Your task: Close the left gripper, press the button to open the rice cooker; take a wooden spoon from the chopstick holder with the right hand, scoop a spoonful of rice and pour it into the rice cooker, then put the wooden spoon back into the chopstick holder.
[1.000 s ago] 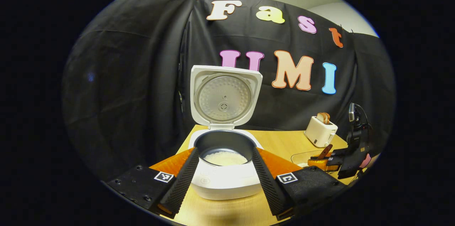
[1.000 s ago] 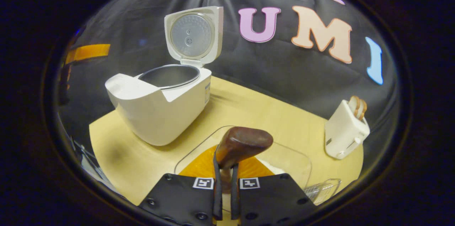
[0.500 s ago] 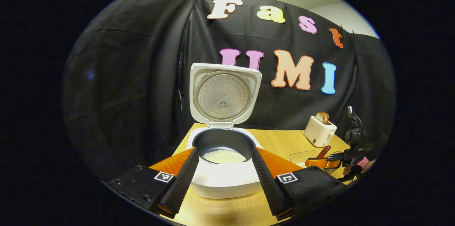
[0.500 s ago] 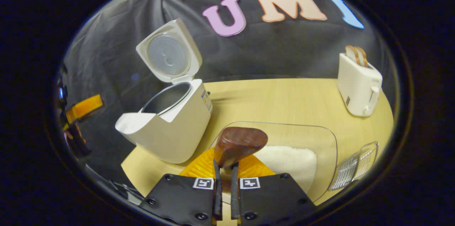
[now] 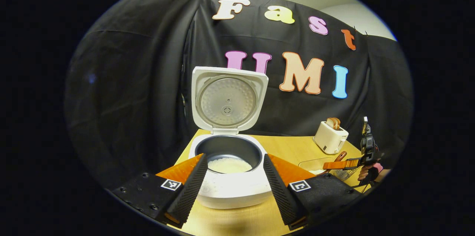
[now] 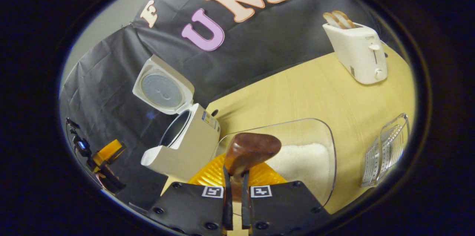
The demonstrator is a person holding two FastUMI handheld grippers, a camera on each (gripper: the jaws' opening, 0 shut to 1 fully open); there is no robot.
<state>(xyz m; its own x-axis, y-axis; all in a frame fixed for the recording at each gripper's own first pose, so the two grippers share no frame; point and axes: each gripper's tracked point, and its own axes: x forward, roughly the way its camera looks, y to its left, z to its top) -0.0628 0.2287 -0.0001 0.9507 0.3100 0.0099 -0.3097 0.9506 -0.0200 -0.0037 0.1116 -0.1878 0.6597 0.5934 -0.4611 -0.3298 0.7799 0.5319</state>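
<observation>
The white rice cooker point(image 5: 230, 187) stands open with its lid point(image 5: 226, 100) upright and white rice point(image 5: 229, 164) in its dark pot. My left gripper point(image 5: 232, 191) is open, one finger on each side of the cooker's front, touching nothing. My right gripper point(image 6: 235, 199) is shut on the handle of the wooden spoon point(image 6: 250, 150), whose dark bowl hangs above the clear rice container point(image 6: 326, 143). The chopstick holder point(image 6: 386, 150) stands to the right of that container. In the left gripper view the right gripper point(image 5: 349, 163) holds the spoon point(image 5: 339, 155) at the far right.
A white toaster point(image 6: 356, 56) with bread slices stands at the back of the wooden table point(image 6: 297, 91). The cooker point(image 6: 185, 143) stands left of the container, near the table's left edge. The left gripper point(image 6: 107, 150) shows at the far left. Black cloth walls the booth.
My right gripper has rolled and drawn back from the cooker with the spoon, now lying over the rice container near the holder. The left gripper has shifted only slightly.
</observation>
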